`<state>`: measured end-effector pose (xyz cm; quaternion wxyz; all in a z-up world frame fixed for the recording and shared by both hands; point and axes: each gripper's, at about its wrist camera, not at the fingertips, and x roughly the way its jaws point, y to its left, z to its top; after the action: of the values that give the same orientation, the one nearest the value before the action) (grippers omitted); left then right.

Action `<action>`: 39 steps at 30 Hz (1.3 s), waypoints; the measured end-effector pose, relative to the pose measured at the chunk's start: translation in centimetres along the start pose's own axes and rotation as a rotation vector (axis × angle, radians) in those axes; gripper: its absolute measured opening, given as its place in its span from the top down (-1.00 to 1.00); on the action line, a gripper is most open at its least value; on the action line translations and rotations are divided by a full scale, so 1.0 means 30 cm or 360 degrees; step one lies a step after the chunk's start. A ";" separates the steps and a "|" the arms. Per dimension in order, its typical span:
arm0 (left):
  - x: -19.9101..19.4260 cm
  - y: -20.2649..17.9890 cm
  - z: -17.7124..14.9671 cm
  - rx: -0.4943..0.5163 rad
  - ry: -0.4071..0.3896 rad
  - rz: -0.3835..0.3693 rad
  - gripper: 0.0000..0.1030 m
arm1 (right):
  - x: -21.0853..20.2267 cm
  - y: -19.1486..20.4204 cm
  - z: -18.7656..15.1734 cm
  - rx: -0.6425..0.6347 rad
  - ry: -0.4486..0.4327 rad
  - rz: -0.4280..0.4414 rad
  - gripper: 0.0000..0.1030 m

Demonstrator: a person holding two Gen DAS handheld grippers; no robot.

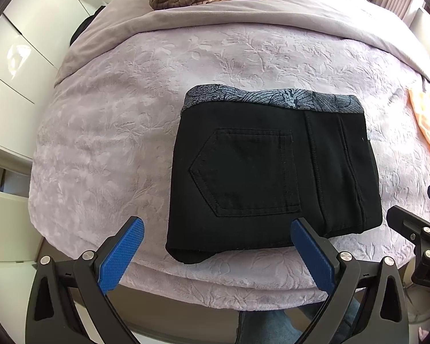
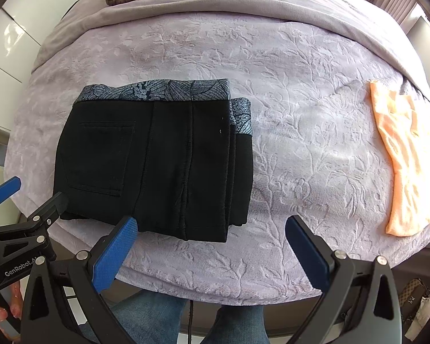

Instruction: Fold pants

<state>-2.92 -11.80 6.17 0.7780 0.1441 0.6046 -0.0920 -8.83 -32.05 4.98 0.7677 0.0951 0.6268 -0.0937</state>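
Left wrist view puts your folded black stretch-denim pants [image 1: 272, 172] centre frame on the lilac embossed bed [image 1: 114, 143]. Both grippers' fingers [image 1: 123, 255] gape wide, empty. Soft, thick, fairly heavy: grab the stacked near edge.

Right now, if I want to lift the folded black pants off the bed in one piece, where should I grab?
Probably the near folded edge of the black pants, coming low from the bed's front side. The layers stack there, nearest both open grippers; the patterned waistband lies on the far side.
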 end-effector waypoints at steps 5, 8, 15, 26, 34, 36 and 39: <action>-0.002 0.005 -0.003 0.0003 -0.0006 0.0000 -1.00 | 0.001 0.008 -0.003 -0.0003 0.0001 -0.0001 -1.00; -0.003 0.006 -0.005 0.0003 -0.0006 0.0001 -1.00 | 0.000 0.009 -0.002 -0.0003 0.0000 -0.0002 -1.00; -0.006 0.012 -0.007 0.0014 -0.0014 0.0001 -1.00 | 0.003 0.017 -0.007 -0.0004 -0.0003 -0.0007 -1.00; -0.002 0.022 -0.005 0.0018 -0.0006 -0.0005 -1.00 | 0.007 0.029 -0.010 -0.0006 0.0000 -0.0007 -1.00; 0.005 0.028 -0.001 0.0027 0.0000 -0.0008 -1.00 | 0.013 0.034 -0.005 -0.0011 0.0005 -0.0002 -1.00; 0.008 0.031 0.000 0.0029 0.0001 -0.0008 -1.00 | 0.016 0.035 -0.001 -0.0011 0.0000 0.0004 -1.00; 0.008 0.031 0.000 0.0029 0.0001 -0.0008 -1.00 | 0.018 0.036 -0.001 -0.0010 0.0001 0.0003 -1.00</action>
<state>-2.56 -10.93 6.05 0.7762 0.1497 0.6044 -0.0993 -8.49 -31.03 4.48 0.7679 0.0931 0.6272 -0.0910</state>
